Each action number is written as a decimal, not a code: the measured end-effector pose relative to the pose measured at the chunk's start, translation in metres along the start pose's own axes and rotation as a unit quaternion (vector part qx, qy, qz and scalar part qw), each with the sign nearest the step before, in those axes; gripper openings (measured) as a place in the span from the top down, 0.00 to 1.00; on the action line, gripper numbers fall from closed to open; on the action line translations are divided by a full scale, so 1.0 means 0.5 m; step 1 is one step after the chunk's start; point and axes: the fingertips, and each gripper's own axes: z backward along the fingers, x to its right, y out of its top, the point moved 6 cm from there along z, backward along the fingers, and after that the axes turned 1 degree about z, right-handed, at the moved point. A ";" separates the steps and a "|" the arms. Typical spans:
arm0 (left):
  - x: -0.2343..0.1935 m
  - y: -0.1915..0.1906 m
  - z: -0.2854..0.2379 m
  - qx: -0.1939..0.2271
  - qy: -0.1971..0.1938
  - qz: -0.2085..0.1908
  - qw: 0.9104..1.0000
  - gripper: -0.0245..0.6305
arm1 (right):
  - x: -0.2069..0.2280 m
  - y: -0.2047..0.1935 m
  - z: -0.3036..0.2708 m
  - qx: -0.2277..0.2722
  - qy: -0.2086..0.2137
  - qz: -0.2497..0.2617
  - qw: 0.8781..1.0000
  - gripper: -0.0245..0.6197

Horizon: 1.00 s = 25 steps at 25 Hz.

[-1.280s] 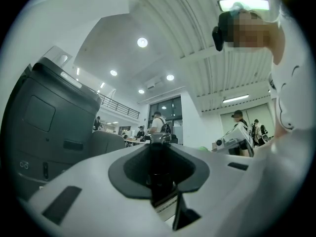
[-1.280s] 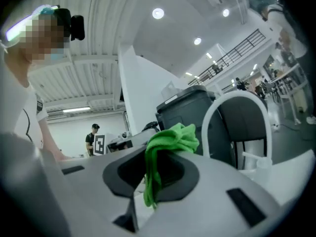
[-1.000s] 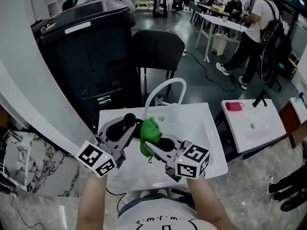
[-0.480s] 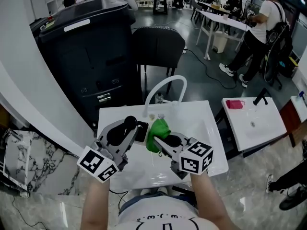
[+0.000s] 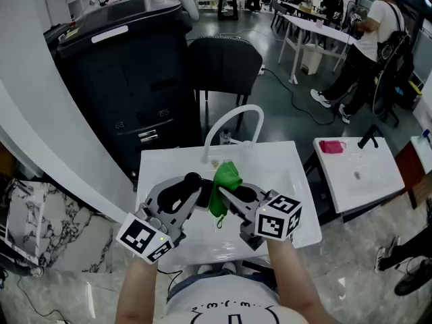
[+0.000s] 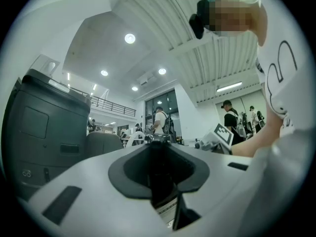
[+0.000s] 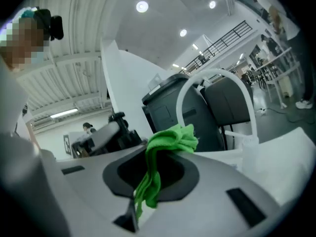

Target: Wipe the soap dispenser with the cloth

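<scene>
Hovering over a white sink [image 5: 287, 181], both grippers point toward each other in the head view; the left gripper [image 5: 196, 186] has its fingers pressed on a dark soap dispenser [image 5: 192, 179], whose body fills the gap between the jaws in the left gripper view and whose black top shows above them in the right gripper view; the right gripper [image 5: 221, 193] has its fingers pinched together on a green cloth [image 5: 226, 177], which bunches up above the jaws and trails down between them; the cloth sits just beside the dispenser, on its right in the head view, and I cannot tell whether the two touch; the dispenser is held above the sink's left part, in front of a white arched faucet [image 5: 233, 117]; behind the sink stand a dark bin [image 5: 128, 73] and a dark chair [image 5: 223, 66]; a second white sink [image 5: 354, 174] stands well apart on the right, with a pink thing [image 5: 329, 146] on its corner; people stand by tables at the back.
</scene>
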 end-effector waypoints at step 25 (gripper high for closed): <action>0.179 0.042 0.048 -0.063 -0.193 -0.355 0.913 0.82 | -0.045 0.030 -0.002 -0.024 0.214 -0.028 0.976 0.89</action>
